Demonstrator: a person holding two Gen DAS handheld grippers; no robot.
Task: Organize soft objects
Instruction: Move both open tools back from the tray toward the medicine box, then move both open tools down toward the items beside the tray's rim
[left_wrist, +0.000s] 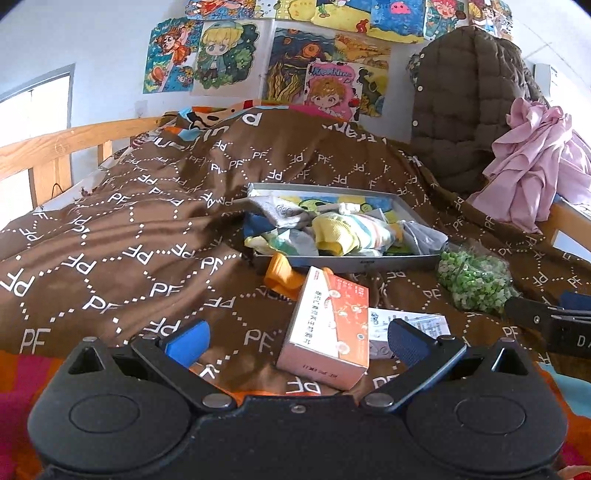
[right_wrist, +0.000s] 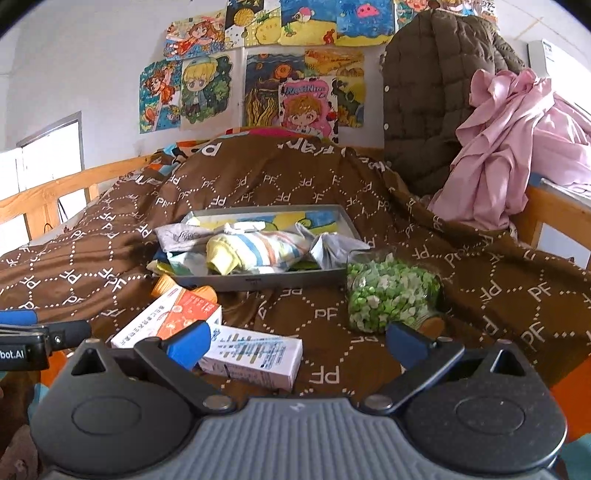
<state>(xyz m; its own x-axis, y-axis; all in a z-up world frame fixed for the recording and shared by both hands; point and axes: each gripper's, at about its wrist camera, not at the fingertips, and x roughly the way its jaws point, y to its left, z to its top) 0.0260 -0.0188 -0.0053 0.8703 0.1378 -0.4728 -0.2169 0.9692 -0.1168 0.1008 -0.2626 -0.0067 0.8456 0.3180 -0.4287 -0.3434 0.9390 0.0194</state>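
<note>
From my left wrist, my left gripper (left_wrist: 295, 341) is spread wide and empty, its blue pads on either side of a stiff orange-and-white carton (left_wrist: 327, 326) lying on the brown quilt (left_wrist: 122, 236). Beyond it sits a shallow grey metal tray (left_wrist: 351, 260) heaped with soft, crumpled socks and cloths (left_wrist: 345, 232); an orange fabric piece (left_wrist: 282, 275) lies against the tray's near rim. A lumpy clear bag of green pellets (left_wrist: 474, 282) lies to the right.

From my right wrist, my right gripper (right_wrist: 295, 341) is also spread, holding nothing. A flat white box (right_wrist: 255, 354) lies between its fingers, nearer the left pad. Open quilt stretches to the tray (right_wrist: 277, 282), the bag (right_wrist: 391, 295) just beside its right corner.
</note>
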